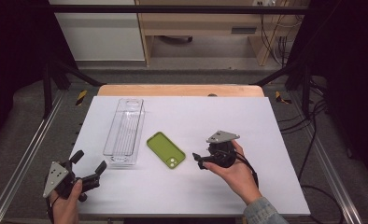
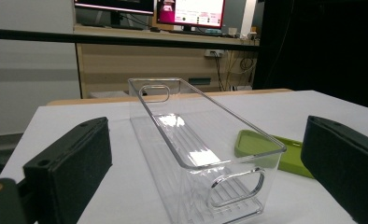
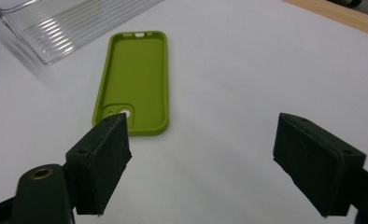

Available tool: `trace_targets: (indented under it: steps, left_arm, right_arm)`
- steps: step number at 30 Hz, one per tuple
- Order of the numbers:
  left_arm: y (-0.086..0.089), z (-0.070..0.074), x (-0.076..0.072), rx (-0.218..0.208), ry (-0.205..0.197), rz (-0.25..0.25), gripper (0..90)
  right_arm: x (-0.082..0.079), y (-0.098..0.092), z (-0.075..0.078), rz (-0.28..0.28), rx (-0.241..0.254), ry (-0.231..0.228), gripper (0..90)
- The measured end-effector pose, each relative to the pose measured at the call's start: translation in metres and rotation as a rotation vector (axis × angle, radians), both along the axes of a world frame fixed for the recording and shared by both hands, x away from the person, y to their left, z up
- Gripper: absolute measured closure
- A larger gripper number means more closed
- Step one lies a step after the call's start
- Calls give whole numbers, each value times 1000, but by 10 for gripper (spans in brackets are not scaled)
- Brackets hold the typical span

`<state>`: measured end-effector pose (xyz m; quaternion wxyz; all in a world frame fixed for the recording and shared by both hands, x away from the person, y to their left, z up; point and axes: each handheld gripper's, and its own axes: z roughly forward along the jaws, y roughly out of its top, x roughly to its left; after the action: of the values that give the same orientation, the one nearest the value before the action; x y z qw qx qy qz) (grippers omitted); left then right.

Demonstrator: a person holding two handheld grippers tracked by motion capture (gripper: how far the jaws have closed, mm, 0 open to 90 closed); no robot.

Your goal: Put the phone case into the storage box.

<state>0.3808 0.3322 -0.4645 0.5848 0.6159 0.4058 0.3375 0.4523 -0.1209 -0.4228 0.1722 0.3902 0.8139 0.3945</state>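
On the desk [image 1: 219, 186], which has a white top, a green phone case [image 1: 166, 150] lies flat with its hollow inner side up, near the middle and a little toward the near edge. Its end with the camera hole points to the near right. Just left of the phone case stands a clear plastic bin [image 1: 124, 131] — long, narrow and upright, with its open side up and a handle slot in each short end. It runs from near to far, and I can see nothing inside it. The bin and the phone case are close together, but in the high view a thin strip of white shows between them. The right claw [image 1: 197, 159] is in the person's right hand [image 1: 233, 175], to the right of the phone case, and it points left at the camera-hole end of the case. Its jaws stand wide with nothing between them; in the right gripper view the case lies just beyond the left jaw and the pads do not touch it. The left claw [image 1: 89, 165] is held in the left hand [image 1: 66, 198] at the near left corner of the desk. It is also wide and grips nothing — in the left gripper view the near end of the bin shows between the two black jaws, some way beyond them.
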Motion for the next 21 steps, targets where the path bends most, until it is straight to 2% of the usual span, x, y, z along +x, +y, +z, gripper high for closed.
trace_targets:
  steps: [12,21]
  left_arm:
    - [-2,0,0,13,1,-12,13]
    - [-2,0,0,9,-2,-12,13]
  right_arm:
    - [13,23,-9,44,-32,62,207]
    - [24,34,-11,48,-28,93,248]
